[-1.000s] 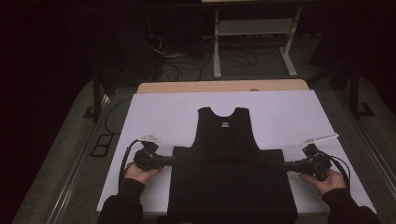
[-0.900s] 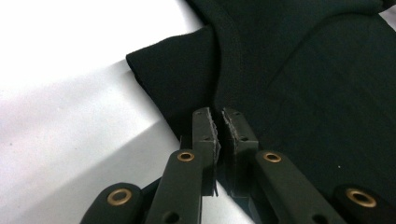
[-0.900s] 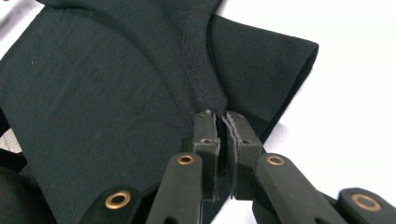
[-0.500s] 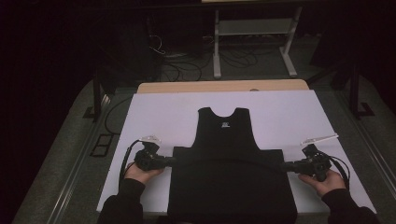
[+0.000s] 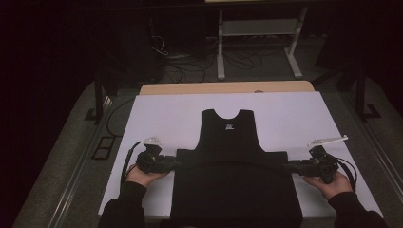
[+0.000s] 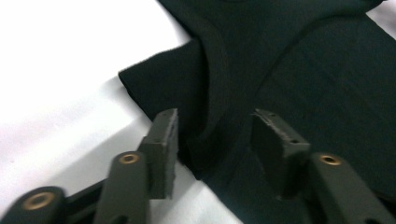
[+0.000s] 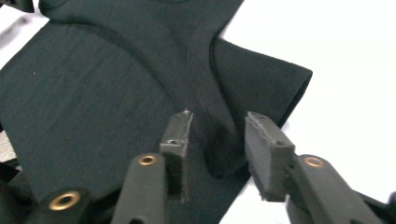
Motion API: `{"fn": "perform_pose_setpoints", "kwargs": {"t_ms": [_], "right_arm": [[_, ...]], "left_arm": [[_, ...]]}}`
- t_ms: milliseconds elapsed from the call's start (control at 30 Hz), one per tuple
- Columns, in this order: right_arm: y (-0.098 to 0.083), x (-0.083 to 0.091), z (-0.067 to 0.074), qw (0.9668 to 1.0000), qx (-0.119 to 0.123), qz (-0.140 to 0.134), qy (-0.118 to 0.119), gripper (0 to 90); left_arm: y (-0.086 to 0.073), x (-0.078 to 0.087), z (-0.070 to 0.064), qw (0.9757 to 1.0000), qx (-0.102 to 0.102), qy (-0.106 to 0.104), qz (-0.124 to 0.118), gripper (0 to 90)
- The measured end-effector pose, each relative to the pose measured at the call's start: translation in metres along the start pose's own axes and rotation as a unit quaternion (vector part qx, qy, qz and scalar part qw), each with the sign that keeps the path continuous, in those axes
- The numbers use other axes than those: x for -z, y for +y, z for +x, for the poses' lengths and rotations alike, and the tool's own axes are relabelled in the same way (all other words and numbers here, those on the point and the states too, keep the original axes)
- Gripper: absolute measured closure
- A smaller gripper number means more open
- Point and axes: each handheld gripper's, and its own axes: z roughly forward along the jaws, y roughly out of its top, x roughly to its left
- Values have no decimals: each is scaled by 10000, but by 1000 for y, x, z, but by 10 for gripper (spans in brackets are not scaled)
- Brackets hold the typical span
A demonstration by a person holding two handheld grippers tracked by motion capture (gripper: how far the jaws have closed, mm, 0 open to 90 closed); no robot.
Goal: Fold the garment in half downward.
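Garment (image 5: 235, 190) flat on white table (image 5: 285, 114), folded corners between parted jaws.

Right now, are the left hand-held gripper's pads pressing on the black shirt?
Apart. The left gripper view shows the pads open, with the shirt fold between them and a gap on each side.

Black sleeveless shirt (image 5: 231, 161) lies flat on the white sheet, lower half folded up

White-covered table (image 5: 285, 114) carried one item. Black garment (image 5: 233, 175) lay flat between left gripper (image 5: 173, 165) and right gripper (image 5: 291, 167).
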Motion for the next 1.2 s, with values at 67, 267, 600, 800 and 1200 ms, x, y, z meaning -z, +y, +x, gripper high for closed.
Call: {"fn": "perform_pose_setpoints", "kwargs": {"t_ms": [67,267,600,800,1200], "right_arm": [[1,1,1,10000,39,-49,-28,509],[6,2,3,9996,151,-200,-105,371],[19,5,0,9985,243,-414,-244,147],[29,3,-1,9978,257,-444,-422,0],[43,2,-1,9972,373,-556,-326,0]], "left_arm": [[2,2,-1,10000,-31,-3,-41,436],[6,7,-3,9996,-52,-101,-244,319],[12,10,0,9989,-106,-86,-441,123],[19,7,2,9987,-180,-196,-431,55],[29,4,4,9991,-283,-63,-297,0]]}}
